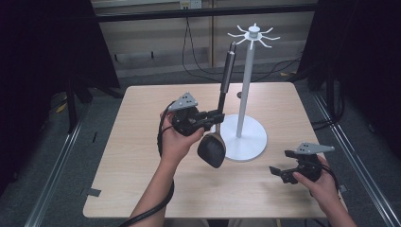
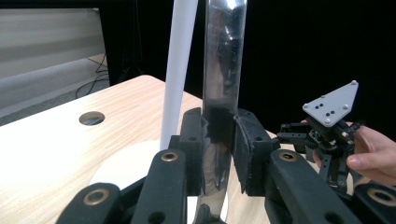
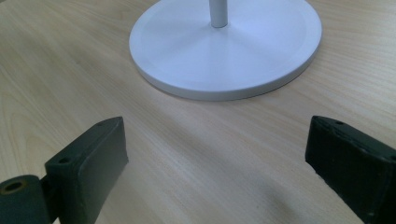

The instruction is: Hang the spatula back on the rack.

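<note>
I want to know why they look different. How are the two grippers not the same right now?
The left gripper is shut on a ladle and holds it up off the table; the right gripper is open and holds nothing. The left gripper is close beside the white stand; the right gripper sits low, nearer the table's front edge. Both are black, with a grey plate on top, each held in a hand.

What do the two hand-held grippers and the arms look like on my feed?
Both the left hand-held gripper and right hand-held gripper are black, each topped by a grey three-cornered plate with small dots. A black cable trails from each. Jaws are blocky black pads. Forearms are bare, no sleeves.
</note>
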`<state>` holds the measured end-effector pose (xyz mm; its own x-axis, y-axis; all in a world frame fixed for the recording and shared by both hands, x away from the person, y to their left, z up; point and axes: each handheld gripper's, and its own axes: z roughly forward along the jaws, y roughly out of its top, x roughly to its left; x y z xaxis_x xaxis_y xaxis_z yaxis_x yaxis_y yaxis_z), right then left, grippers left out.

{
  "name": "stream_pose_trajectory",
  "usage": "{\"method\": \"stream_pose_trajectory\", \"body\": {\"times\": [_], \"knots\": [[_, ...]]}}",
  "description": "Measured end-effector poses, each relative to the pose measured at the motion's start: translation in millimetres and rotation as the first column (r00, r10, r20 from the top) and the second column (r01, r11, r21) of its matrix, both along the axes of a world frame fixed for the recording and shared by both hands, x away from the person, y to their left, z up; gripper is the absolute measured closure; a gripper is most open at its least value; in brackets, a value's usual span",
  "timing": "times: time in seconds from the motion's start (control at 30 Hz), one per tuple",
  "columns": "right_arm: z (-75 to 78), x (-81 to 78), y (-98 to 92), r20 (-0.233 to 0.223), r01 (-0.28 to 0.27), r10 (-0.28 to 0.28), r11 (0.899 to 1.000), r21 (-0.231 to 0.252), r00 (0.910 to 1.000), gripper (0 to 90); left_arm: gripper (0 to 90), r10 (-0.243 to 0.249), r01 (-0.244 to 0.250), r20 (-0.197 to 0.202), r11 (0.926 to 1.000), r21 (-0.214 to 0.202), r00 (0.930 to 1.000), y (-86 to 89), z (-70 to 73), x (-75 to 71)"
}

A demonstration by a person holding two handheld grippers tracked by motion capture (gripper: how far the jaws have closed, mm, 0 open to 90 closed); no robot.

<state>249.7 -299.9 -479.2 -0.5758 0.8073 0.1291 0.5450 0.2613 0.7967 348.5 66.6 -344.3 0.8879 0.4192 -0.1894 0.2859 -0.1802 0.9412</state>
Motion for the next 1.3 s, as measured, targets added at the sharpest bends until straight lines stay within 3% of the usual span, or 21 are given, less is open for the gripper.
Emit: {"method": "stream_pose_trajectory", "body": {"times": [0.7,1.03,1.3], "knots": [[-0.1,0.8,-0.7,0.002,-0.004,0.004,1.0,0.005,1.0,4.9,74.7,0.008,-0.008,0.008,0.9997,-0.023,0.9999,-10.5,-6.1,6.7],[-0.1,1.2,-1.3,0.004,-0.006,0.006,1.0,0.008,1.0,4.9,73.7,0.005,-0.005,0.004,0.9978,-0.067,1.0,-13.1,-5.0,10.0],[-0.1,1.1,-1.3,0.0,-0.004,0.004,1.0,0.008,1.0,4.8,72.6,0.002,-0.001,0.003,0.9977,-0.068,1.0,-15.2,-5.4,11.2]]}}
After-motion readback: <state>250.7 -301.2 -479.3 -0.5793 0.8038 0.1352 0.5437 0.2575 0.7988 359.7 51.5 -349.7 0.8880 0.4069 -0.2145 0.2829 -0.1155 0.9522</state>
